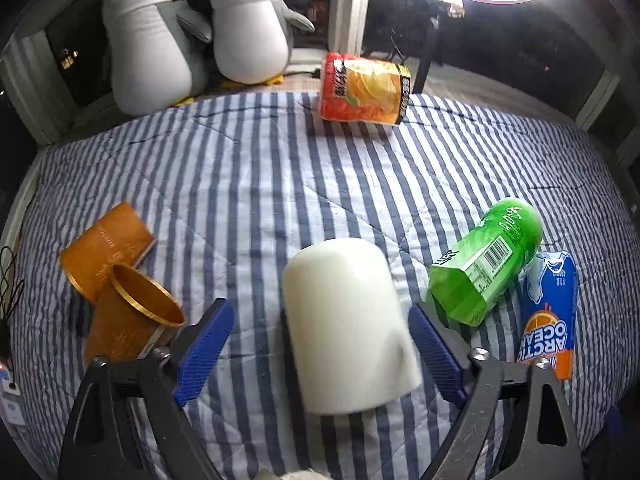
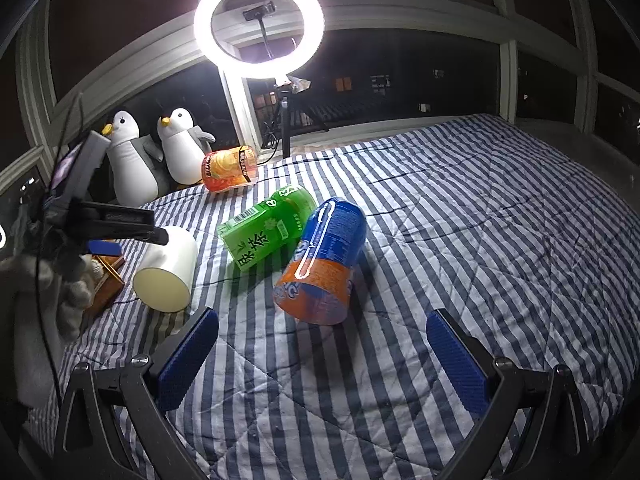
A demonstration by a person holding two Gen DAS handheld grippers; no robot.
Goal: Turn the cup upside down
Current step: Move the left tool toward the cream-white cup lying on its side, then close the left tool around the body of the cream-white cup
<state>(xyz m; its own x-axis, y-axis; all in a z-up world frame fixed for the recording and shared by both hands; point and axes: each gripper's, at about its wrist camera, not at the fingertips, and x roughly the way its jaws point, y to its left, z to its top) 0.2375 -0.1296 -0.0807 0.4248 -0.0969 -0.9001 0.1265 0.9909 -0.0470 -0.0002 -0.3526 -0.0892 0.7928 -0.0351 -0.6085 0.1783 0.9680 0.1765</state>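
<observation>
A plain white cup (image 1: 346,332) lies tilted on the striped bedspread between the blue fingers of my left gripper (image 1: 320,344). The jaws are open and stand apart from the cup's sides. In the right wrist view the white cup (image 2: 166,270) lies on its side at the left, one flat end facing the camera, with the left gripper's black arm (image 2: 116,222) over it. My right gripper (image 2: 322,354) is open and empty, above the bedspread, short of a blue and orange cup (image 2: 324,264).
Two gold cups (image 1: 124,280) lie at the left. A green cup (image 1: 486,266) and the blue and orange cup (image 1: 550,312) lie at the right. An orange cup (image 1: 366,88) and two plush penguins (image 1: 192,36) sit at the far edge. A ring light (image 2: 258,24) stands behind the bed.
</observation>
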